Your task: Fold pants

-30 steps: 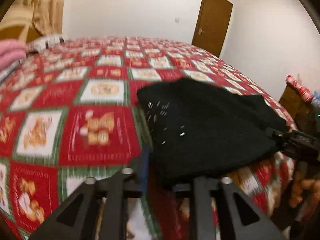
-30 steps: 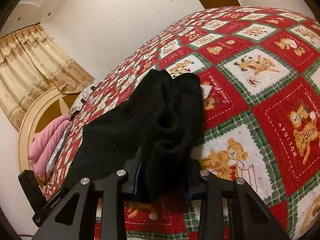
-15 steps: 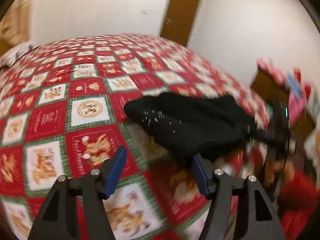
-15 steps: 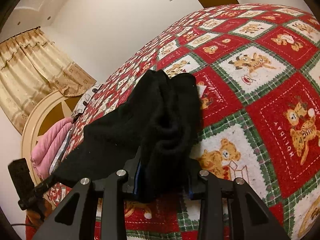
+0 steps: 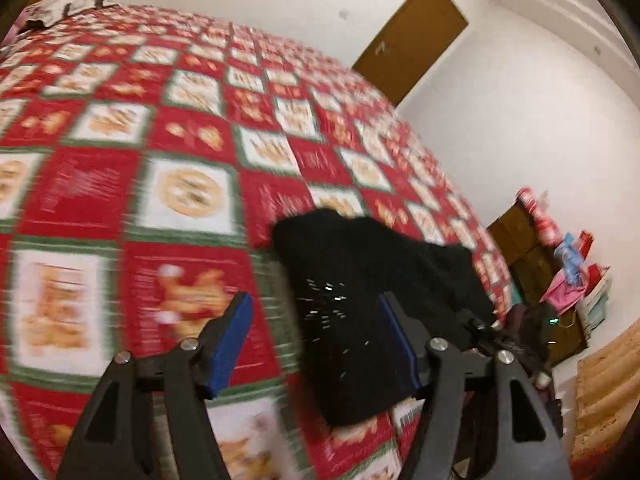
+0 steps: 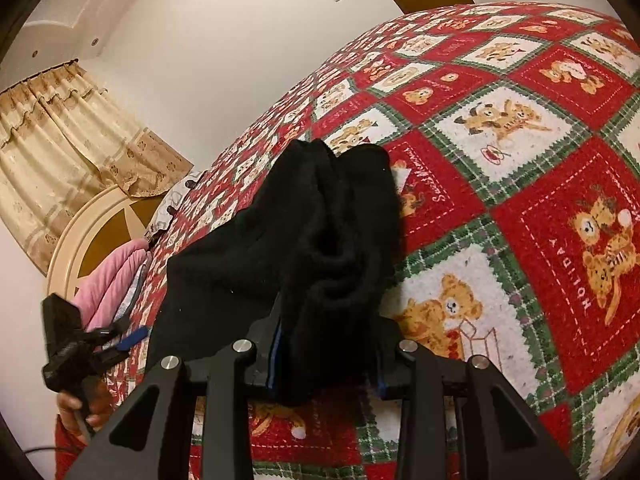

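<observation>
On the bedspread [image 6: 500, 220], the right gripper [image 6: 326, 356] pinches the bunched black pants [image 6: 320, 240]. Only its view shows the curtain [image 6: 60, 140]; the left gripper [image 5: 316, 344] hangs spread wide, empty.

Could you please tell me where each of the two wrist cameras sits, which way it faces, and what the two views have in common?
Left wrist: on the left gripper, above the quilt, facing the door; its blue pads stand apart, open, beside the black pants.
Right wrist: on the right gripper, facing the curtain and headboard; its fingers clamp the pants' bunched edge; the person's left hand shows, holding the other gripper.
Shared: pants, quilt, door, and each shows the other gripper.
</observation>
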A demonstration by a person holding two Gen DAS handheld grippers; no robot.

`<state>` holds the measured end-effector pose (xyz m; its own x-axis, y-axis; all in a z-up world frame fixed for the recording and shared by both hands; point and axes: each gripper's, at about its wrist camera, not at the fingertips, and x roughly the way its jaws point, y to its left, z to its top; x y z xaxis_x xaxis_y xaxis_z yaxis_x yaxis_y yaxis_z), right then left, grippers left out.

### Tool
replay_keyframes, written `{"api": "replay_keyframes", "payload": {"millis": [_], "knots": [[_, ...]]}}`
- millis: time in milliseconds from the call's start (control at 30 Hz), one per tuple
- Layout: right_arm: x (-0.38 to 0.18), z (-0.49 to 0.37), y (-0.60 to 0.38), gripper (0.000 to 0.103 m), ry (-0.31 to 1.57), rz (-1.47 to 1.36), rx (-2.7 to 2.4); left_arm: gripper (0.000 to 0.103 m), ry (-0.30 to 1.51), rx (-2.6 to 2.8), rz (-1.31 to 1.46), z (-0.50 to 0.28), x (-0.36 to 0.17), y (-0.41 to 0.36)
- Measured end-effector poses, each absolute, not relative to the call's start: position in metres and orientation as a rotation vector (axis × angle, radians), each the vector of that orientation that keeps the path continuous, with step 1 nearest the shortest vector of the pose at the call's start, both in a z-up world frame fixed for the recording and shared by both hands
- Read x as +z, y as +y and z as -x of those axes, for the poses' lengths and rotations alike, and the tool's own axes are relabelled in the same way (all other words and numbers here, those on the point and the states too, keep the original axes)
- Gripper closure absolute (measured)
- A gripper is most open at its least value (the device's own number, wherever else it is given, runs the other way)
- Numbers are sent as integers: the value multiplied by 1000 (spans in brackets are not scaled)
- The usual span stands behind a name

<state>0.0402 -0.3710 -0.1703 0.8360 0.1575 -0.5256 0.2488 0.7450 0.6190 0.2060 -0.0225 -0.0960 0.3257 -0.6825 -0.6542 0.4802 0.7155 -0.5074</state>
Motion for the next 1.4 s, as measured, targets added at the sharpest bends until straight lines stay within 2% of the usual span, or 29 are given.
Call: {"api": "replay_keyframes", "payload": {"millis": [100, 267, 333, 400, 467, 600, 767, 967, 1233, 1400], "knots": [[-171, -40, -372, 68, 589, -753, -48, 36, 1054, -732, 270, -208, -121, -48], [-172, -40, -372, 68, 584, -762, -44, 37, 1028, -676, 317, -196, -123, -53], [-172, -40, -372, 68, 584, -764, -43, 48, 1055, -678, 379, -199, -125, -46], [-171, -41, -371, 68, 587, -756, -46, 69, 1084, -669, 470, -204, -130, -36], [-170, -42, -369, 68, 595, -741, -52, 83, 1110, -681, 585, -210, -139, -28], [-163, -45, -364, 68, 619, -687, -86, 90, 1024, -637, 481, -198, -120, -40], [-144, -47, -348, 68, 604, -569, -127, 91, 865, -607, 389, -188, -83, -42], [-123, -58, -335, 68, 588, -483, -123, 91, 793, -574, 281, -187, -77, -43], [-71, -84, -293, 69, 521, -349, -17, 91, 699, -552, 302, -197, -46, 1], [-40, -131, -259, 69, 500, -269, 99, 91, 626, -487, 291, -212, -22, 38]]}}
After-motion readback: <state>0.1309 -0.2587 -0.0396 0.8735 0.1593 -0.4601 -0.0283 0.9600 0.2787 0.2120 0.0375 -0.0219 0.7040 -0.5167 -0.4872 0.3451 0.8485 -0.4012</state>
